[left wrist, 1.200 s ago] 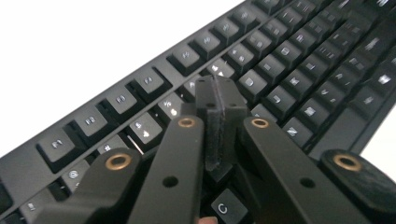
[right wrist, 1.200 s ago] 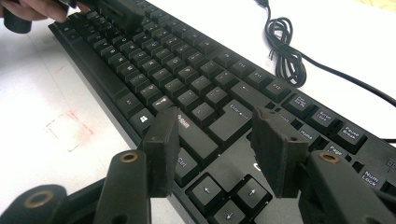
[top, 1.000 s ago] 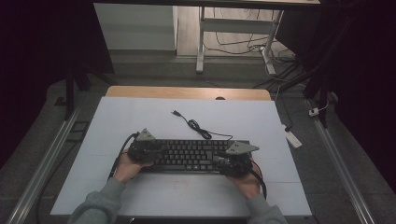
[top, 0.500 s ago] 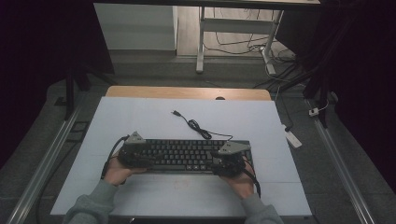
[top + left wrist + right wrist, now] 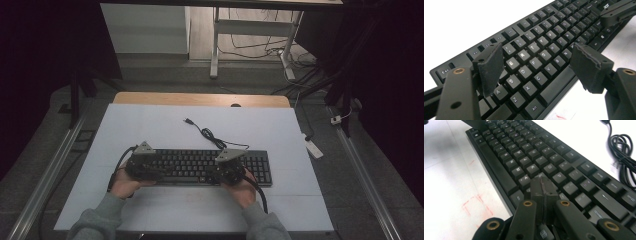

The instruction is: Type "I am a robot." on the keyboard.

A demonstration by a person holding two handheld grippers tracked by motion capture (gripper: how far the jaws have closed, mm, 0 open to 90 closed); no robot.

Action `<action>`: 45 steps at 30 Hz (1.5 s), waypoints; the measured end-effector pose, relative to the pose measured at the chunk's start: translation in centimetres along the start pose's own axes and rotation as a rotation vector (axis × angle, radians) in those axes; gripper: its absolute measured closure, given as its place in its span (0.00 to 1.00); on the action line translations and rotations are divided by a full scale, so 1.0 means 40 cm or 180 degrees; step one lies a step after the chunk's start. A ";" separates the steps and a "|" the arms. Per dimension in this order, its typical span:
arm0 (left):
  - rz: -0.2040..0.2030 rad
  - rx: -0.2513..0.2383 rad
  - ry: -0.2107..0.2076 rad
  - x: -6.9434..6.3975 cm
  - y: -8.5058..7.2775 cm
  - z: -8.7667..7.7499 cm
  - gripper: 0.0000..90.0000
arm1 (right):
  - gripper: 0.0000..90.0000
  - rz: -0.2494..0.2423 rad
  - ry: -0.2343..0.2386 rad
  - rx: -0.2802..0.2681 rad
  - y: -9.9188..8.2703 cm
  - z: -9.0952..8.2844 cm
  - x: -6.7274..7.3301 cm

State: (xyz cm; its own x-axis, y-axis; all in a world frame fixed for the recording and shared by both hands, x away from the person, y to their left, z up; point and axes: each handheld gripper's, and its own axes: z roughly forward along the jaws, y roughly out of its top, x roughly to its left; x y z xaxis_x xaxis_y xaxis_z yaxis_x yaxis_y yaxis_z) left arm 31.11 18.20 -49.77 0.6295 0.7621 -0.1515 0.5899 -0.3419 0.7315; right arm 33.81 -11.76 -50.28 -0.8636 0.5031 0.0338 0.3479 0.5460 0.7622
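Observation:
A black keyboard (image 5: 200, 165) lies across the near half of the white table, its cable (image 5: 207, 134) coiled behind it. My left gripper (image 5: 156, 170) hovers over the keyboard's left end. Its jaws have just been opening and stand open above the letter keys (image 5: 536, 57), gripping nothing. My right gripper (image 5: 219, 173) sits over the keys right of the middle. Its pads are pressed flat together (image 5: 542, 181), shut on nothing, with the tips just above the keys. The right gripper (image 5: 616, 12) shows far along the keyboard in the left gripper view.
The white table top (image 5: 150, 125) has a wooden strip at its far edge. Faint red marks (image 5: 477, 206) lie on the table in front of the keyboard. The coiled cable (image 5: 621, 152) lies just behind the keys. A white power strip (image 5: 312, 147) lies off the table's right side.
My right gripper has slid left from the keyboard's right end to over the keys. The left gripper has stayed at the left end, and the keyboard has not moved.

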 end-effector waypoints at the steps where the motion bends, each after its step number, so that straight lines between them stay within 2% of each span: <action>1: -0.0004 -0.0003 0.0002 0.000 0.000 0.000 0.30 | 1.00 -0.0002 0.0002 0.0011 0.003 0.006 0.001; 10: -0.0003 -0.0005 0.0004 0.002 -0.001 -0.002 0.30 | 0.99 -0.0086 -0.0016 0.0151 0.023 0.049 0.017; 17: 0.0023 0.0014 -0.0001 0.001 -0.001 0.000 0.30 | 1.00 -0.0100 -0.0047 0.0230 0.019 0.061 0.020; 26: 0.0016 0.0029 0.0003 0.003 -0.002 0.003 0.29 | 1.00 -0.0077 -0.0024 0.0237 0.016 0.067 0.018; 31: 0.0027 0.0023 0.0004 0.002 -0.002 0.002 0.29 | 1.00 -0.0110 -0.0046 0.0210 0.017 0.065 0.019; 35: 0.0018 0.0023 0.0014 0.003 -0.003 0.003 0.29 | 0.99 -0.0095 -0.0068 0.0017 0.024 0.039 0.016; 37: 0.0024 0.0013 0.0022 0.003 -0.003 0.001 0.29 | 0.99 -0.0076 -0.0089 -0.0018 0.023 0.025 0.010; 40: 0.0040 -0.0006 0.0033 0.002 -0.003 -0.002 0.29 | 0.86 -0.0038 -0.0113 -0.0078 0.018 0.005 0.002; 45: 0.0053 -0.0022 0.0054 -0.005 -0.006 -0.004 0.29 | 0.71 -0.0044 -0.0222 -0.0187 0.001 -0.035 -0.004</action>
State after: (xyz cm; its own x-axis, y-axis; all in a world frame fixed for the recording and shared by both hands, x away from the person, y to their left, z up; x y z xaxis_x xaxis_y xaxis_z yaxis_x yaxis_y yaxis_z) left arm 30.79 18.21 -49.81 0.6305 0.7656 -0.1279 0.5759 -0.3509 0.7383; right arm 33.44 -12.76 -49.36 -0.8400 0.5422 -0.0206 0.3122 0.5139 0.7990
